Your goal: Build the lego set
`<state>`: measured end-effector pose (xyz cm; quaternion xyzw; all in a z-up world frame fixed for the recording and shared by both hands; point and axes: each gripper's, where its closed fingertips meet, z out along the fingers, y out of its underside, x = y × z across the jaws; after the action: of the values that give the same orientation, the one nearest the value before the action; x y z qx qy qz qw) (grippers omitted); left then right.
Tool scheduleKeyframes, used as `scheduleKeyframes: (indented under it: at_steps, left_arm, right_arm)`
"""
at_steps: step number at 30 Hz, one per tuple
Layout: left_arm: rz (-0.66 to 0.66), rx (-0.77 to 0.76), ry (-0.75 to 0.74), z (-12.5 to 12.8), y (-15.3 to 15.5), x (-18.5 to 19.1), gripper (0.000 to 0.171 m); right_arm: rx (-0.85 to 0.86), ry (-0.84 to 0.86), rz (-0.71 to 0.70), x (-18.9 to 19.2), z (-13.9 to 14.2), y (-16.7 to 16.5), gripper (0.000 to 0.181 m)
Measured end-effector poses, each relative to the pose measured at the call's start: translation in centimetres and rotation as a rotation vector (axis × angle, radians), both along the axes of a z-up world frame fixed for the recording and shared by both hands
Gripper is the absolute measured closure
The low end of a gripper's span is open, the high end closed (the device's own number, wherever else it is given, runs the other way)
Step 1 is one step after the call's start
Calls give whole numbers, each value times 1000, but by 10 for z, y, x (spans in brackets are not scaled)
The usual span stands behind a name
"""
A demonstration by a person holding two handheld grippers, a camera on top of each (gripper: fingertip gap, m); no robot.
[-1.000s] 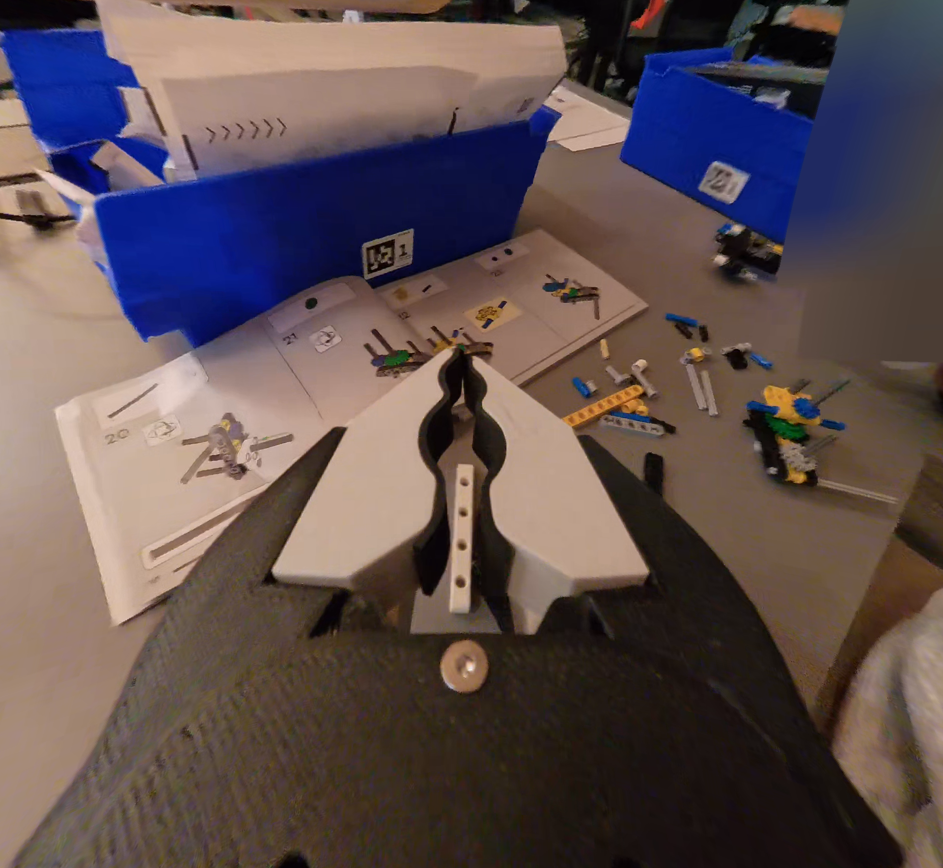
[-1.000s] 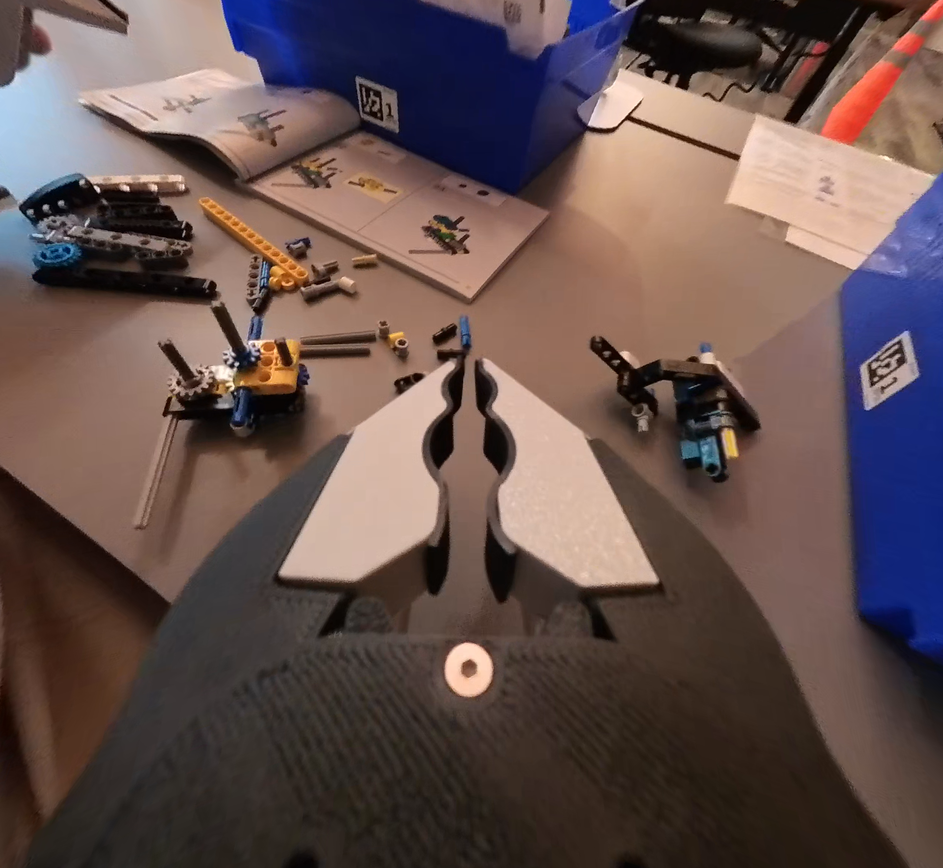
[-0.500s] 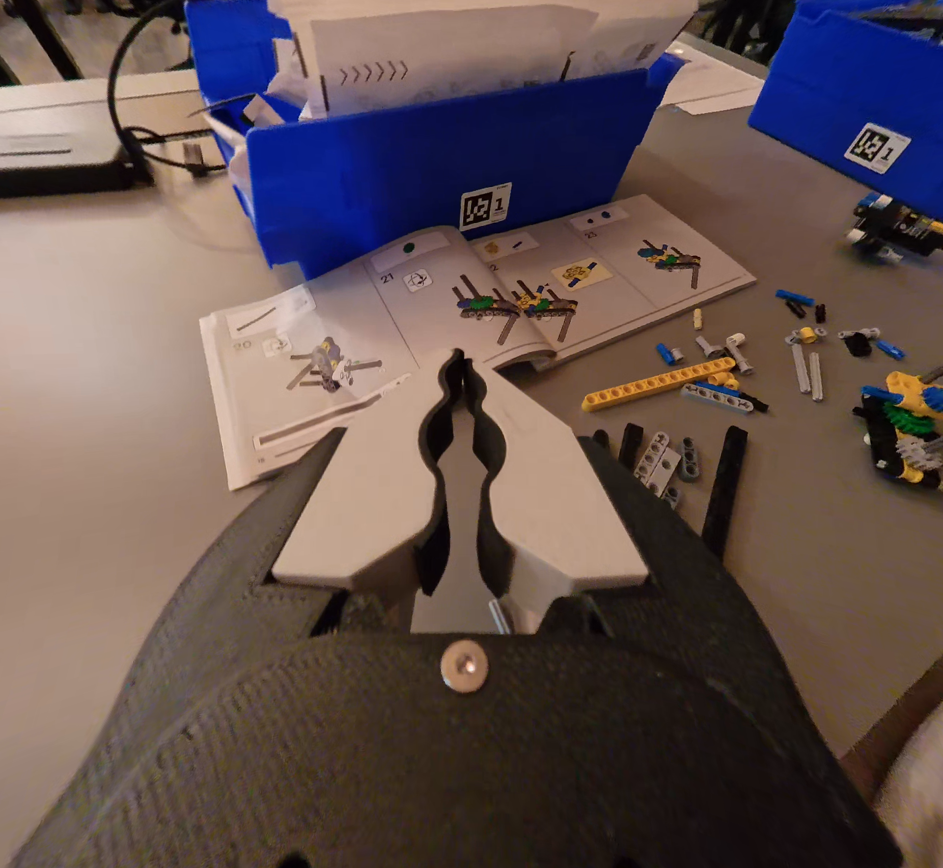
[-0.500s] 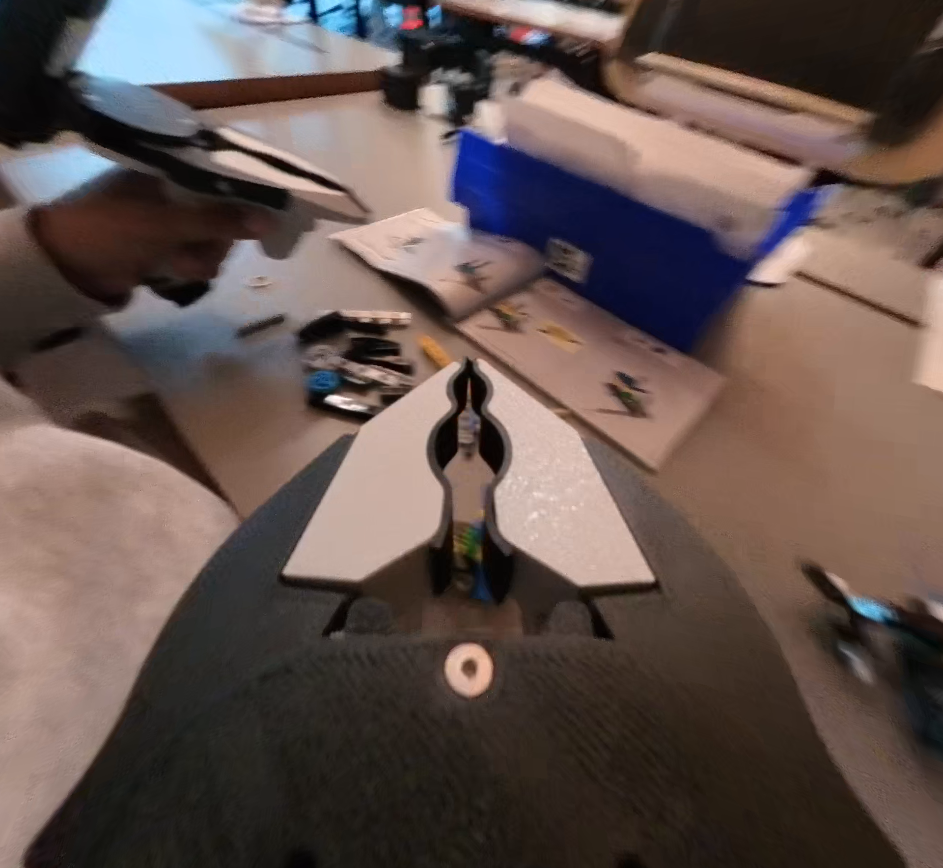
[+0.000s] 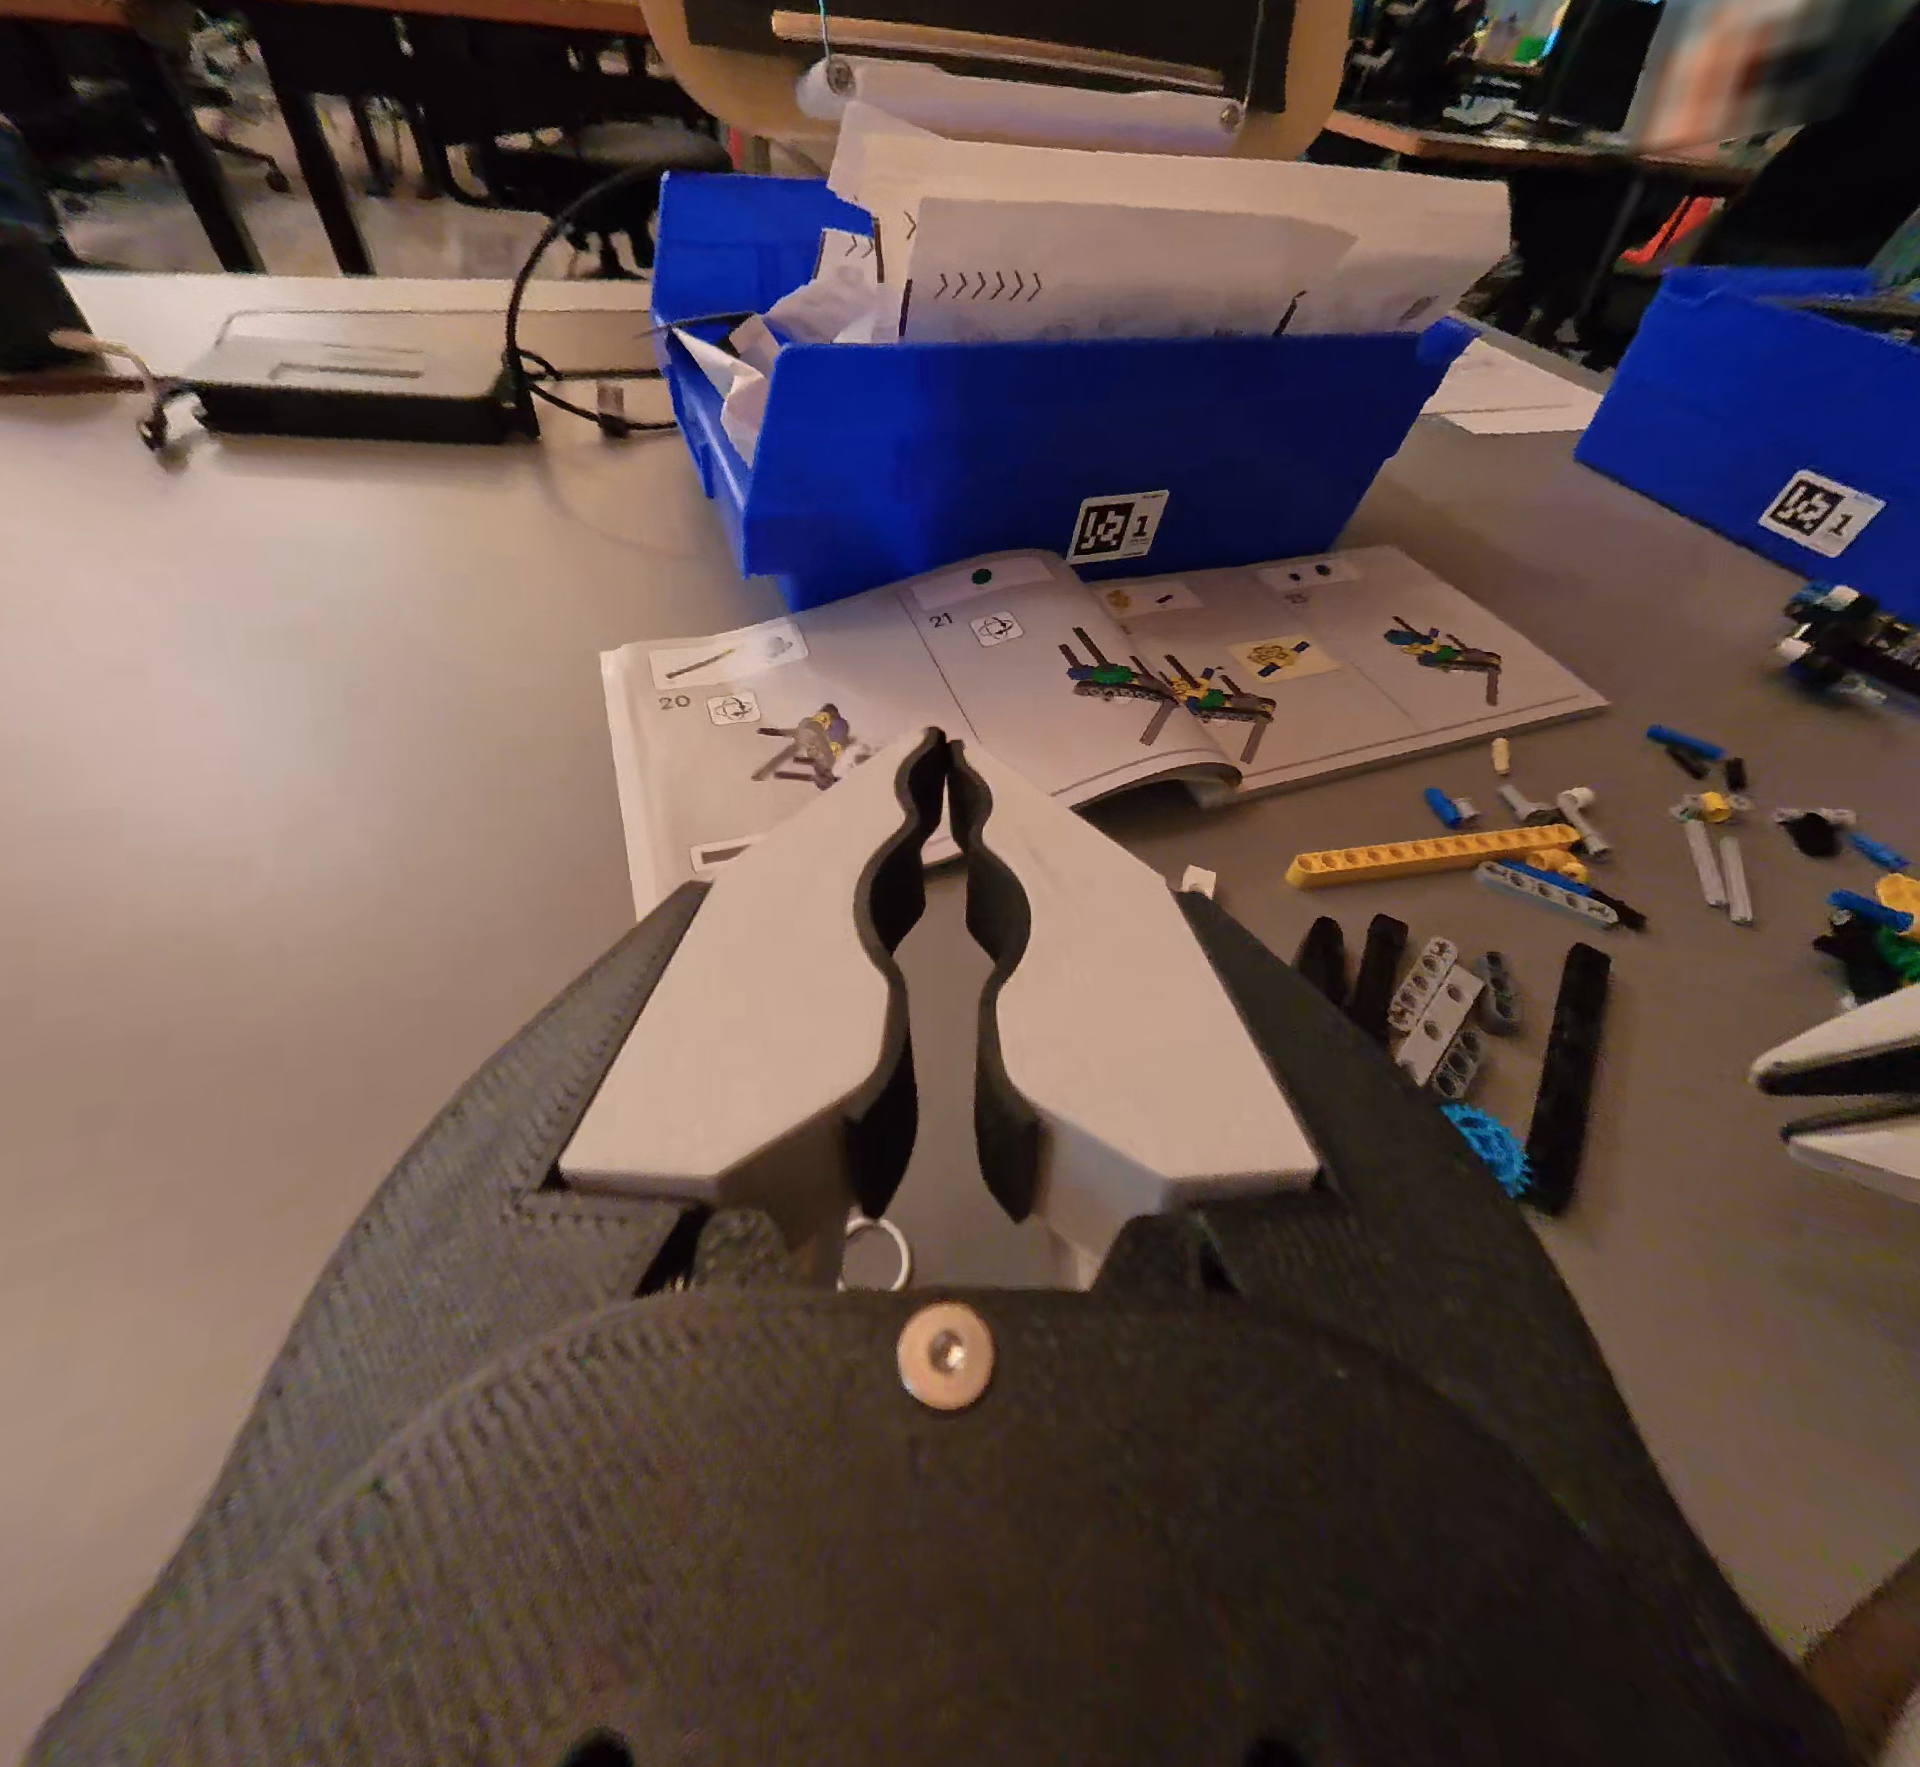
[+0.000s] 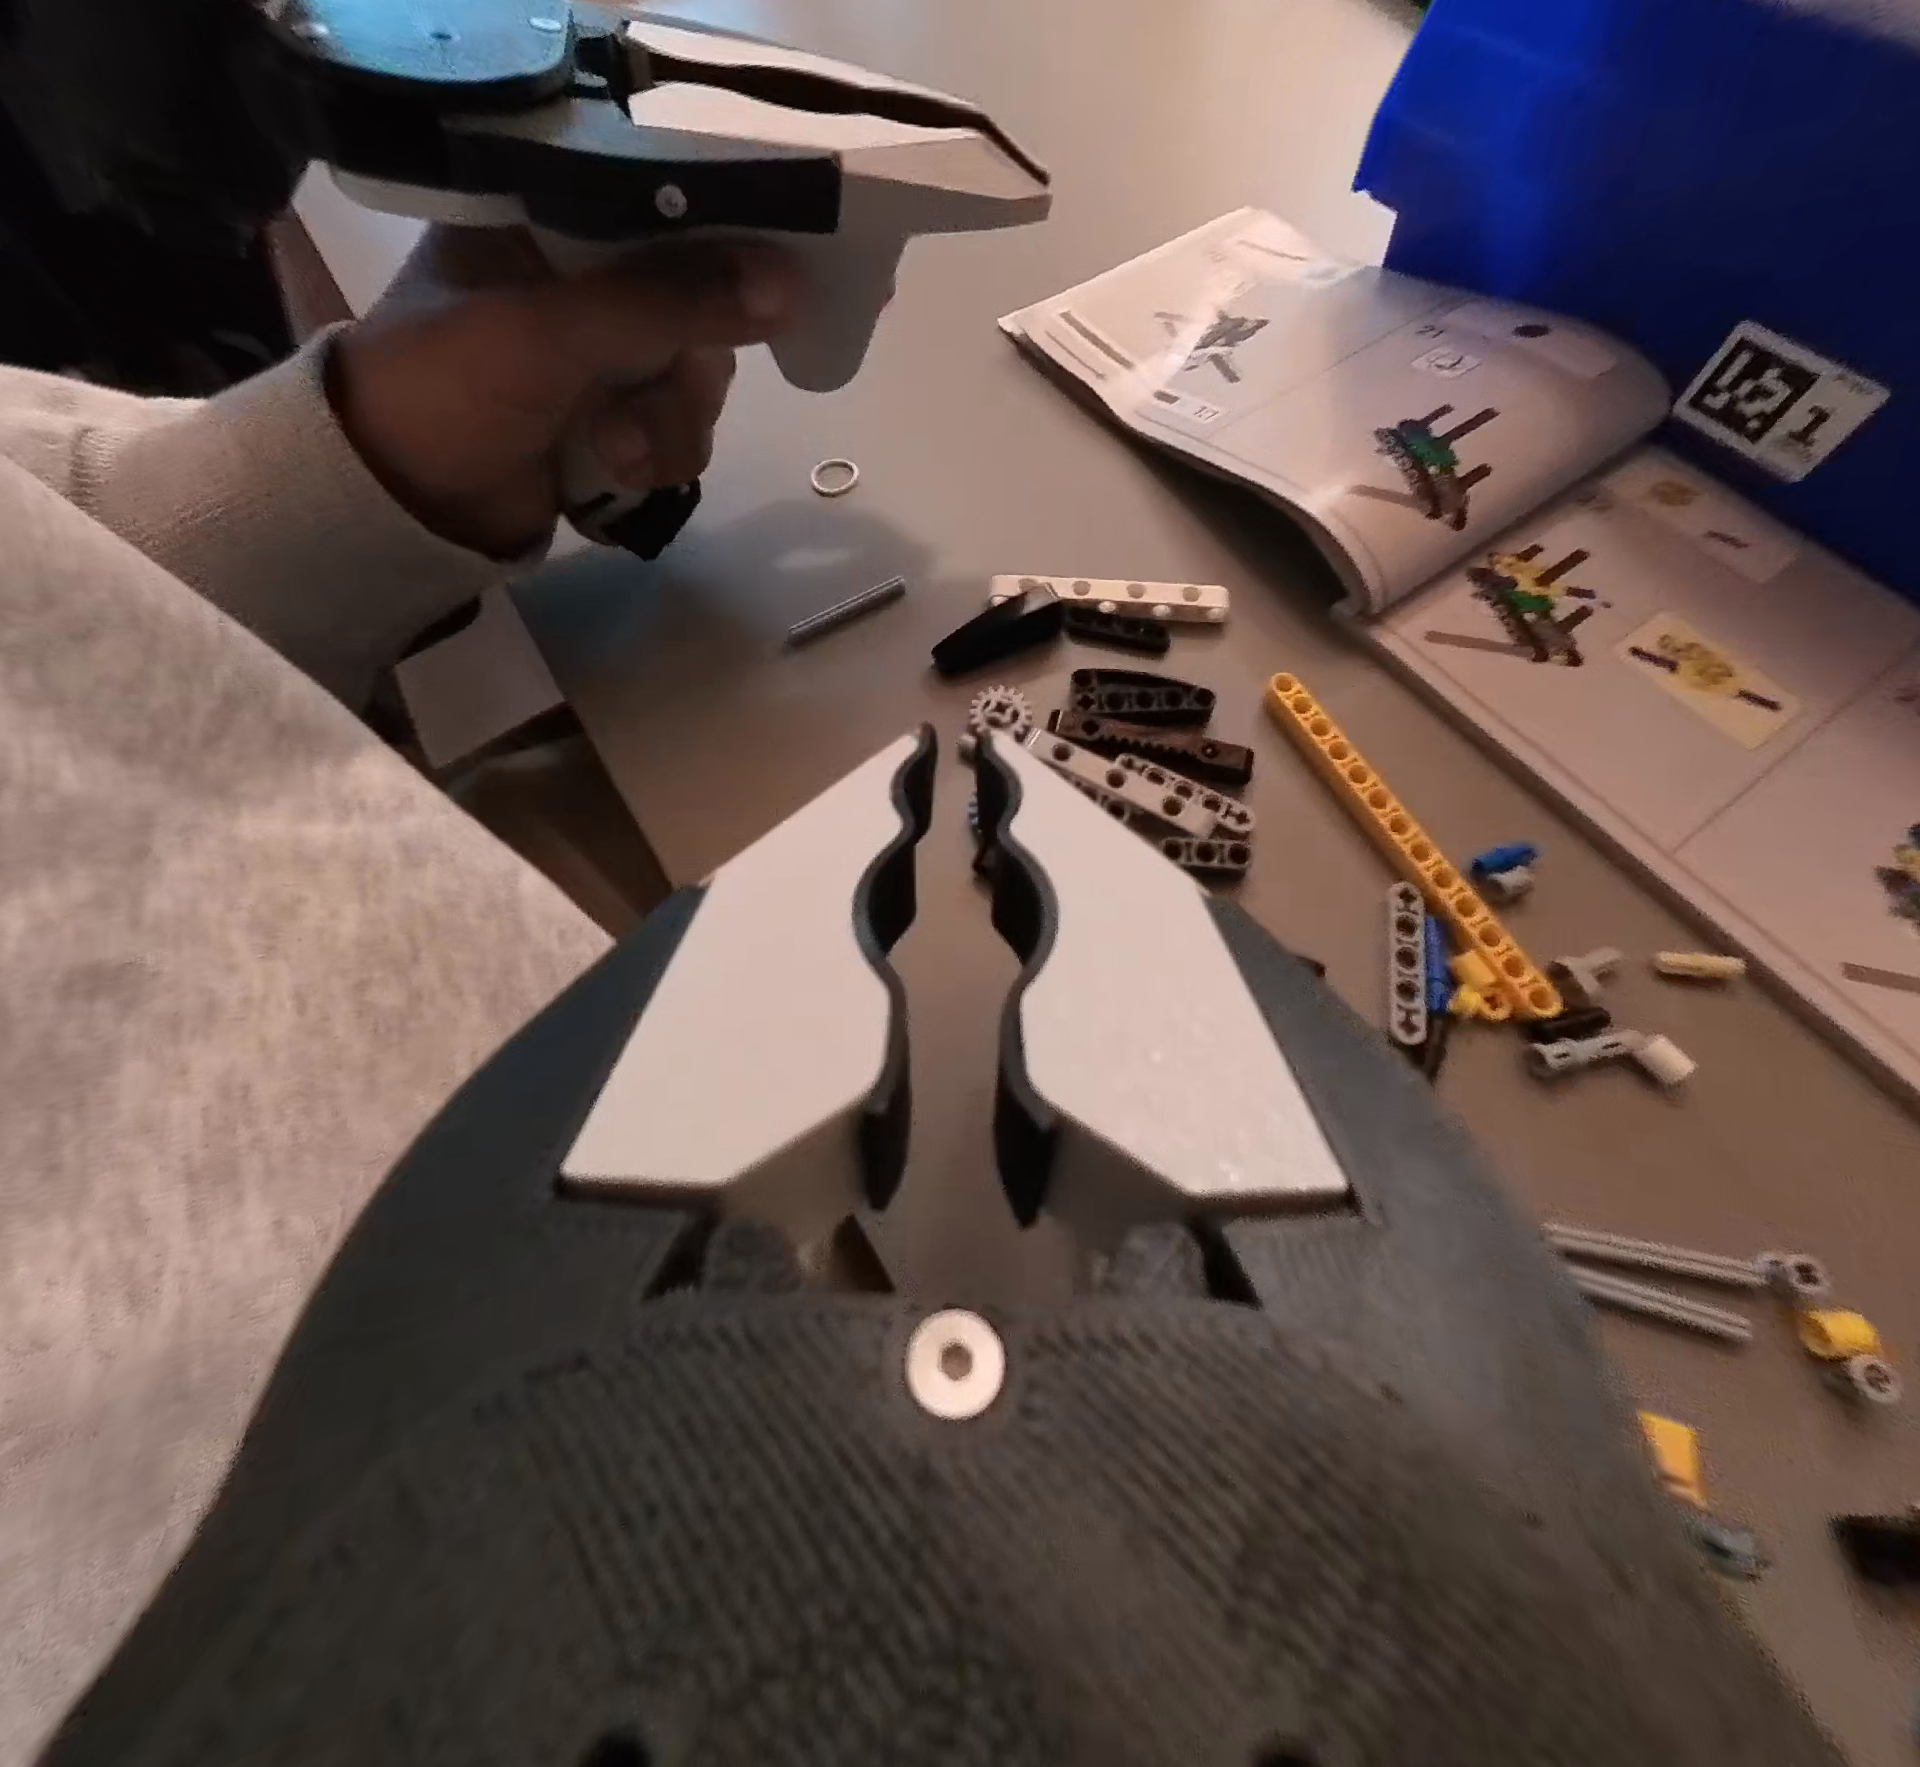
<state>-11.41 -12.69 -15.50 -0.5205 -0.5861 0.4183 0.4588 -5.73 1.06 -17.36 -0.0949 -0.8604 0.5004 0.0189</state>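
Note:
My left gripper (image 5: 945,749) is shut and empty above the open instruction booklet (image 5: 1091,678); it also shows in the right wrist view (image 6: 1023,169), held in a hand. My right gripper (image 6: 951,749) is open by a narrow gap and empty, just above a pile of black and grey beams (image 6: 1143,782) and a grey gear (image 6: 1001,709). A white beam (image 6: 1112,593) lies on the table by the pile. A long yellow beam (image 6: 1403,834) lies to the right. A yellow and green part-built model (image 5: 1881,938) sits at the right edge.
A blue bin (image 5: 1039,439) stuffed with paper stands behind the booklet, a second blue bin (image 5: 1766,429) at the right. A grey axle (image 6: 847,611) and a small ring (image 6: 835,476) lie under the left hand. Small pins and axles (image 5: 1714,844) are scattered right. The tips of one gripper are about 15 cm away from the tips of the other.
One second ago my left gripper held a white beam; now it holds nothing and the beam lies on the table. My right gripper has swung left to the pile of beams.

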Motion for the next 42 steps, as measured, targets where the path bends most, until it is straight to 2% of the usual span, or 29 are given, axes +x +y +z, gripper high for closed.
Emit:
scheduleKeyframes:
  at_steps: [4, 11, 17, 26, 32, 38, 42]
  left_arm:
    - [8, -64, 25, 4, 3, 2, 171]
    - [-20, 3, -26, -3, 5, 1, 171]
    - [14, 17, -42, -7, -3, 2, 171]
    - [-6, 21, -40, -8, 2, 1, 171]
    - [-11, -8, -39, -8, 5, 1, 171]
    - [-24, -25, -27, -6, 8, 2, 171]
    - [-31, -37, -5, -2, 10, 2, 171]
  right_arm:
    - [25, 2, 4, 4, -1, -7, 175]
    - [82, -40, -43, 1, -17, -10, 174]
    - [158, 4, -112, -13, -32, -7, 161]
    - [199, 1, -113, -11, -45, -16, 147]
    - [260, -63, -136, -11, -61, -12, 156]
    - [242, -67, -139, -12, -60, -11, 161]
    - [173, -21, -98, -5, -38, -8, 161]
